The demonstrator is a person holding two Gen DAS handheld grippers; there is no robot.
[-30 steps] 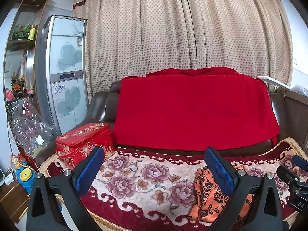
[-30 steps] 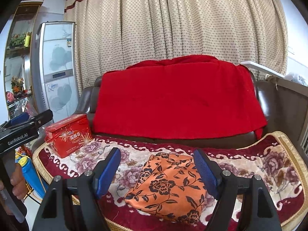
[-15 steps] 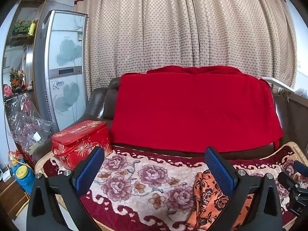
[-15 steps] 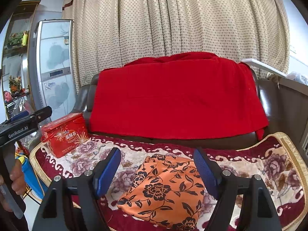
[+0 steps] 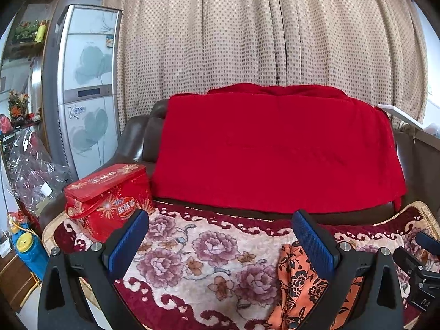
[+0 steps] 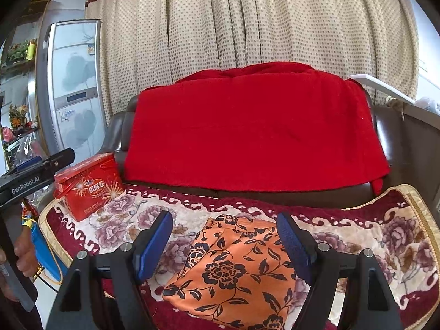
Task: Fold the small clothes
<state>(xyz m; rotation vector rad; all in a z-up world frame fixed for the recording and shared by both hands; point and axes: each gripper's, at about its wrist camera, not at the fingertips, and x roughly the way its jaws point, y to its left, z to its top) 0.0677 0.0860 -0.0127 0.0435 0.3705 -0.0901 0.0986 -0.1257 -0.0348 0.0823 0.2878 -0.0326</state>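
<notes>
the orange floral garment [image 6: 236, 269] lies folded on the flowered blanket [image 6: 357, 236] that covers the sofa seat, toward the near edge and a little right of the middle. in the right wrist view it sits directly ahead of the right hand-held gripper [image 6: 224, 247], framed between the two blue pads [image 6: 155, 244], which stand wide apart above the cloth with nothing clamped between them. in the left wrist view the same garment [image 5: 299, 283] shows at the lower right, partly hidden behind the right-side finger of the left hand-held gripper [image 5: 220, 240]; those pads [image 5: 129, 240] are also spread wide and released, with only the blanket [image 5: 198, 250] visible between them.

a red gift box [image 5: 107, 192] with gold starbursts stands on the far left of the seat, well apart from the garment. a red throw [image 5: 275, 148] hangs over the dark sofa backrest, and a dotted beige curtain [image 5: 261, 33] hangs behind it. a tall floral-fronted refrigerator [image 5: 88, 88] stands at the far left. at the left edge of the right wrist view the black body of the left hand-held gripper appears, gripped lower down by a person's hand [image 6: 23, 258].
</notes>
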